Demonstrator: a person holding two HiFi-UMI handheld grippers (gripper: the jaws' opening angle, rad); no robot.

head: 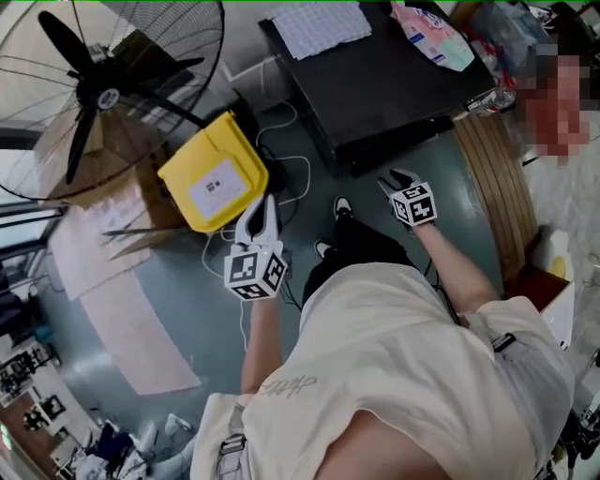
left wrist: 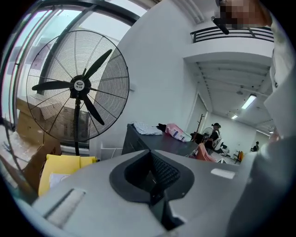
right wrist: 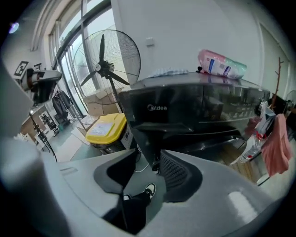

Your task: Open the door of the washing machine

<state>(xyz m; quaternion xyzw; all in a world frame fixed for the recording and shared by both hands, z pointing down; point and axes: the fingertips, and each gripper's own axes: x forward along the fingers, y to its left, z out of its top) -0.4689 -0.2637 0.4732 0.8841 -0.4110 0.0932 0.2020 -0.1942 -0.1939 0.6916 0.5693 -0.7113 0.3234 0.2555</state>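
Note:
The washing machine (head: pixel 375 84) is a black top-loading box at the top of the head view, its lid down. A white cloth (head: pixel 319 26) and a pink pouch (head: pixel 431 36) lie on it. My right gripper (head: pixel 401 180) hovers just in front of its near edge, jaws open and empty. In the right gripper view the machine's front (right wrist: pixel 194 111) fills the middle beyond the right gripper (right wrist: pixel 148 159), and floor shows between the pads. My left gripper (head: pixel 258 220) is further left, near a yellow box, with nothing held. In the left gripper view the left gripper (left wrist: pixel 150 159) has its pads together, and the machine (left wrist: pixel 152 141) stands ahead.
A yellow box (head: pixel 214 173) sits on the floor left of the machine, with white cables (head: pixel 281 169) beside it. A large standing fan (head: pixel 103 89) and flattened cardboard (head: pixel 103 253) are at the far left. A wooden board (head: pixel 497 178) lies right of the machine. My shoes (head: pixel 342 206) are below.

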